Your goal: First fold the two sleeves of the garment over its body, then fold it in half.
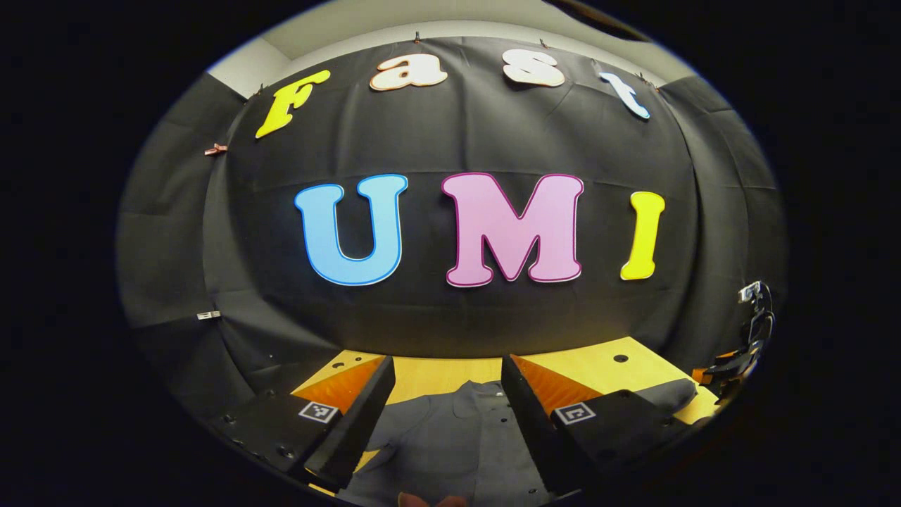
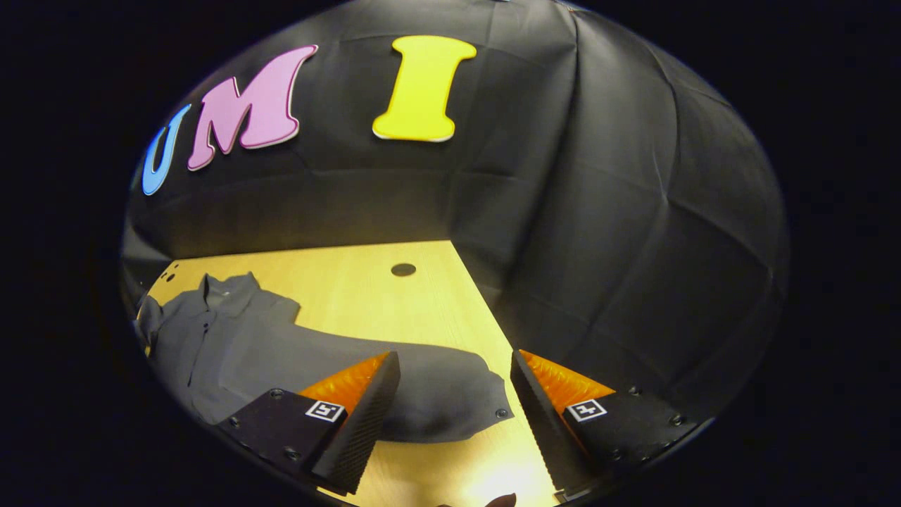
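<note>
While grey shirt [image 2: 232, 345] lies flat on table [image 2: 366, 289], apparently unfolded, both tools [image 1: 447, 401] [image 2: 454, 401] gape, gripping nothing

Two low, forward-facing views — we overlap.
We both see the shirt [image 1: 457, 436] on the table [image 2: 366, 289] and the cloth wall.

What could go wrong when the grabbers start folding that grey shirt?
1. The long grey sleeve lies spread out near the edge of the light wooden table. If the open right gripper pinches only its tip, the rest may sag and fold crookedly.
2. The open left gripper hangs above the grey button-up shirt near the collar. Grabbing there might bunch the body instead of a sleeve.
</note>
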### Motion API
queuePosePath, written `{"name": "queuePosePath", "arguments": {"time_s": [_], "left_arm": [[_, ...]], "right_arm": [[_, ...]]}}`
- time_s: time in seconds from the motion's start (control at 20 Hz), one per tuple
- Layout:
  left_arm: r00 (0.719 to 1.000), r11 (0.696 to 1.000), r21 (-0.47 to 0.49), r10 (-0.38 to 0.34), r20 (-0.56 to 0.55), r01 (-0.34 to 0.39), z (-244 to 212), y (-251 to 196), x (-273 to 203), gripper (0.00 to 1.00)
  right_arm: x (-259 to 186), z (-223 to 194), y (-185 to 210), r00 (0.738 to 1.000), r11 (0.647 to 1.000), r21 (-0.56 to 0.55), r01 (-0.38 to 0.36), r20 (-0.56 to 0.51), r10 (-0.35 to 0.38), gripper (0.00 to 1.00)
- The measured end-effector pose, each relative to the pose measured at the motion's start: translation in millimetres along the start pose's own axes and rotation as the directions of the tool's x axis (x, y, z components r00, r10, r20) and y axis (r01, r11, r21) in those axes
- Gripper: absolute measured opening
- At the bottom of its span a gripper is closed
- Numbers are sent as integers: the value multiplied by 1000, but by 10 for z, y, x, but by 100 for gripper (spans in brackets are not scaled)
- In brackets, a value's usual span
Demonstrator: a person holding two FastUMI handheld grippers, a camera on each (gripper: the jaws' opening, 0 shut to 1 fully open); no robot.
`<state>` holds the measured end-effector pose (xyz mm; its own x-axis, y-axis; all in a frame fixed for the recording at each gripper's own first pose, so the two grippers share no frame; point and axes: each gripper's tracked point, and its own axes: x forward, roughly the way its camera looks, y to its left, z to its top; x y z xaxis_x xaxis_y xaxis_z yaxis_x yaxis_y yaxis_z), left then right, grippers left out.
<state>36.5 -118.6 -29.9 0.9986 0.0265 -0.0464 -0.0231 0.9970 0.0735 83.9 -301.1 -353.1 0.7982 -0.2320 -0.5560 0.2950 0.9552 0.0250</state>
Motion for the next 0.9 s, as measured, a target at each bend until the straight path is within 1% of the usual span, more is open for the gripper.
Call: {"name": "queuePosePath", "arguments": {"time_s": [0.2,0.45,0.55,0.65,0.7,0.75,0.8,0.85,0.9], "left_arm": [[998,999,5,41,-38,-41,-113,27,41,96],[996,999,15,48,-75,-47,-232,-32,56,95],[995,998,14,54,-86,-53,-265,-52,45,96],[993,998,25,66,-93,-64,-280,-38,19,98],[993,997,35,74,-95,-71,-303,-20,-4,97],[992,996,43,79,-96,-75,-294,-11,-30,97],[992,995,52,85,-97,-80,-302,5,-58,97],[991,995,58,92,-96,-87,-287,23,-101,98],[990,994,61,100,-97,-95,-296,46,-136,97]], "right_arm": [[288,-357,-64,997,1000,21,-1,-79,3,98],[569,-710,-139,988,999,53,1,-155,7,98],[626,-772,-132,986,998,69,-9,-165,20,98],[692,-861,-103,984,998,63,-21,-176,32,98],[717,-928,-79,981,998,58,-32,-191,43,99],[719,-891,-70,986,997,66,-37,-162,47,99],[740,-923,-72,983,997,66,-48,-173,59,99],[700,-875,-29,985,996,60,-66,-155,74,95],[690,-918,8,982,995,52,-89,-165,97,83]]}}
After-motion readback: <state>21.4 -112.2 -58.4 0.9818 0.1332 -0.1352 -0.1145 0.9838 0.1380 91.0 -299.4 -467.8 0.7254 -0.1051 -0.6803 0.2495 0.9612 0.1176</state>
